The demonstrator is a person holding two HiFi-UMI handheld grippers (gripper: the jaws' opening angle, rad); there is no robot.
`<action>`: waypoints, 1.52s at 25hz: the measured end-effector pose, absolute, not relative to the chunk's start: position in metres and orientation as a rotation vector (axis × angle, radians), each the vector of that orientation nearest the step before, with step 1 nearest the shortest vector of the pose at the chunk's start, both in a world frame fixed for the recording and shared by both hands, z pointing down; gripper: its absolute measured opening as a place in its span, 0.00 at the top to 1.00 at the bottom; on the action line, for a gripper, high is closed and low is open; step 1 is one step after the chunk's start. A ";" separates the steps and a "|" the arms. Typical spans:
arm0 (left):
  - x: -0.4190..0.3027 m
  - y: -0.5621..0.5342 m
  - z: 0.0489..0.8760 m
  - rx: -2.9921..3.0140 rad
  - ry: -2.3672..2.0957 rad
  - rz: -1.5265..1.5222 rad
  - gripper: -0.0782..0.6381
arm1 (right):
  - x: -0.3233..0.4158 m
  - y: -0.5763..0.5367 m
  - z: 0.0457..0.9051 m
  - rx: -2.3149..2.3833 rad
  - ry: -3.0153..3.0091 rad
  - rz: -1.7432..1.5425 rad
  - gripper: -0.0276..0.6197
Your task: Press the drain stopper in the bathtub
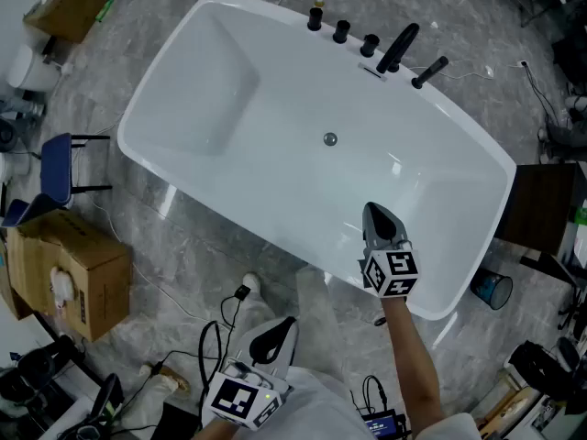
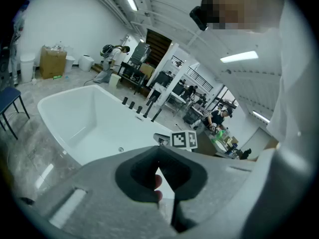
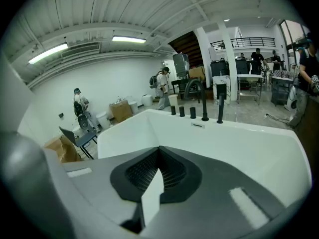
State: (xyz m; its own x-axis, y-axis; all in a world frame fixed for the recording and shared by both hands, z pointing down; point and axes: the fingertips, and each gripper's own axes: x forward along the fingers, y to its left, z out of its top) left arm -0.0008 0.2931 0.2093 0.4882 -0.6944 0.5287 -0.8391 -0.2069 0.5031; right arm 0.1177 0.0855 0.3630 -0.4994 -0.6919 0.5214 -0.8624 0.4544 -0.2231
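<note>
A white bathtub (image 1: 229, 62) fills the middle of the head view, and a small round chrome drain stopper (image 1: 330, 138) sits in its floor. My right gripper (image 1: 374, 211) hangs over the tub inside the near rim, short of the stopper, with its jaws shut on nothing. My left gripper (image 1: 285, 324) is low by the person's body, outside the tub, also shut and empty. In the left gripper view the stopper (image 2: 120, 149) shows beyond the left gripper (image 2: 158, 156). The right gripper (image 3: 159, 151) hides the drain in its own view of the bathtub (image 3: 249, 143).
Black taps and a spout (image 1: 371, 46) line the tub's far rim. On the grey floor lie a cardboard box (image 1: 69, 273), a blue chair (image 1: 55, 168), a dark cabinet (image 1: 541, 209), a blue bucket (image 1: 492, 289) and cables (image 1: 229, 314). People stand in the background.
</note>
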 end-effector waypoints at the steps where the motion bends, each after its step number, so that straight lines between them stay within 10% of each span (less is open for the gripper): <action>1: -0.002 0.310 0.200 1.969 -1.253 0.240 0.89 | 0.116 0.114 0.344 1.312 -2.360 0.680 0.97; 16: -0.039 0.474 0.111 2.152 -1.220 0.247 0.89 | 0.071 0.404 0.141 1.469 -2.553 0.642 0.97; 38: 0.065 0.472 0.072 2.155 -1.347 0.220 0.89 | 0.164 0.397 0.080 1.417 -2.765 0.637 0.96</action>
